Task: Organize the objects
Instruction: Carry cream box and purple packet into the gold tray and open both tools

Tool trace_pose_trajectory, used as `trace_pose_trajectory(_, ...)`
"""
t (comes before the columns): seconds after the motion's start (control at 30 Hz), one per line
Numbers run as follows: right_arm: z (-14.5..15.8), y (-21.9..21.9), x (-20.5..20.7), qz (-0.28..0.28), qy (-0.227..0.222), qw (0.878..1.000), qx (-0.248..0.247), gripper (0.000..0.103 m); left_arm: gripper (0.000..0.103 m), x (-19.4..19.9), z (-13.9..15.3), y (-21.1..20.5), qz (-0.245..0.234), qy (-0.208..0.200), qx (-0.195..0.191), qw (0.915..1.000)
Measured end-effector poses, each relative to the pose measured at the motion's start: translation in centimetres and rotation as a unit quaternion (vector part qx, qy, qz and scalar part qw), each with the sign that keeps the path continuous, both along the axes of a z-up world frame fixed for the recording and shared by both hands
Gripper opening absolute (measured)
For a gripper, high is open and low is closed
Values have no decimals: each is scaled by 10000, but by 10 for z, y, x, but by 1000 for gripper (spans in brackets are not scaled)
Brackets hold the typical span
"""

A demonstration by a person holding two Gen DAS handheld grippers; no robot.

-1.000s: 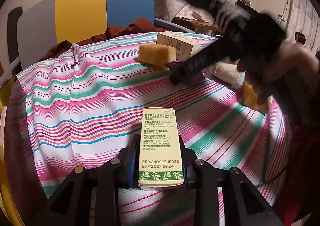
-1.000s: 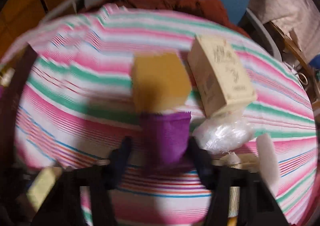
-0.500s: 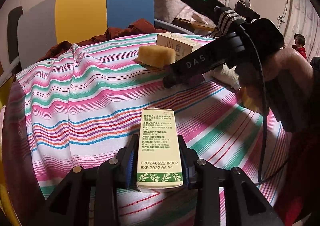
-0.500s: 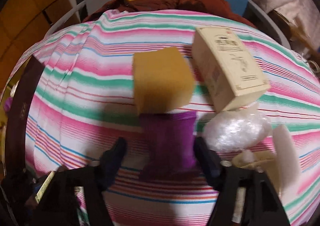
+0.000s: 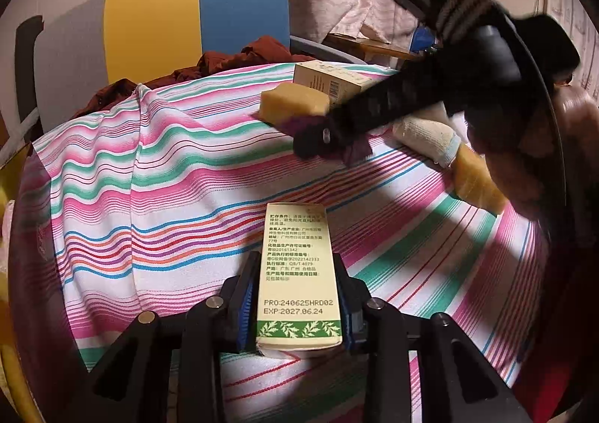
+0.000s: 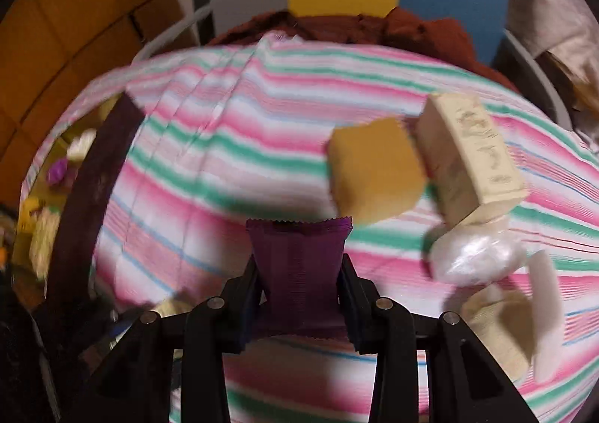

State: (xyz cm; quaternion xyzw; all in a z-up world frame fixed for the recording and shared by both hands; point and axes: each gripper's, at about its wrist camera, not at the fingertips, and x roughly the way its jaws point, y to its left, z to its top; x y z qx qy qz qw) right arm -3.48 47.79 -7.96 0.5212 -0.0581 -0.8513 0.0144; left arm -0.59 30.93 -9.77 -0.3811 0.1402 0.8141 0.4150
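- Right gripper (image 6: pixel 301 284) has swung leftward with the purple packet (image 6: pixel 299 265) clamped between its jaws; the yellow sponge (image 6: pixel 374 179) and beige box (image 6: pixel 468 161), a moment ago dead ahead, now sit ahead-right (view blurred, mid-motion).
- Means the packet looks lifted and in transit, destination unclear.
- Left gripper (image 5: pixel 295 295) unchanged: jaws closed on the printed carton (image 5: pixel 297 273), low over the cloth.
- Clear plastic bundle (image 6: pixel 475 258) just right of the right gripper.
- Desk under a striped cloth (image 5: pixel 168 179), creased; multicoloured chair (image 5: pixel 194 18) and curtain beyond, dim room.
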Motion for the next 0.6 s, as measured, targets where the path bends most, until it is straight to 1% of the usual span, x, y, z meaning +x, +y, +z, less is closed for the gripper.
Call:
trace_pose_trajectory(0.07,-4,-6,-5,70,-69,9999,103,39,29,-1,2,-3,-2,-98,-5,10000)
trace_pose_trajectory(0.13,-5,-6,-5,82,-47,9999,91,39,29,1,4,-9,17,-161,-46,9999)
trace_pose_trajectory(0.2,-1,-5,-2,36,17,10000,67,39,29,4,12,-18,39,-293,62,9995)
trace_pose_trajectory(0.33,3,-10,-3,-27,122,9999,55,39,29,14,41,-34,56,-182,340,9992)
trace_pose_trajectory(0.37,5,-10,-4,-64,133,9999,27,39,29,17,50,-38,49,-103,414,9991)
trace_pose_trajectory(0.43,10,-12,-3,-118,188,9997,-61,39,30,22,63,-45,94,62,462,9989)
trace_pose_trajectory(0.5,14,-18,-4,-163,269,9994,-130,39,30,23,74,-55,187,100,553,9982)
trace_pose_trajectory(0.6,22,-28,-5,-264,370,9983,-353,39,30,21,83,-70,399,126,586,9974)
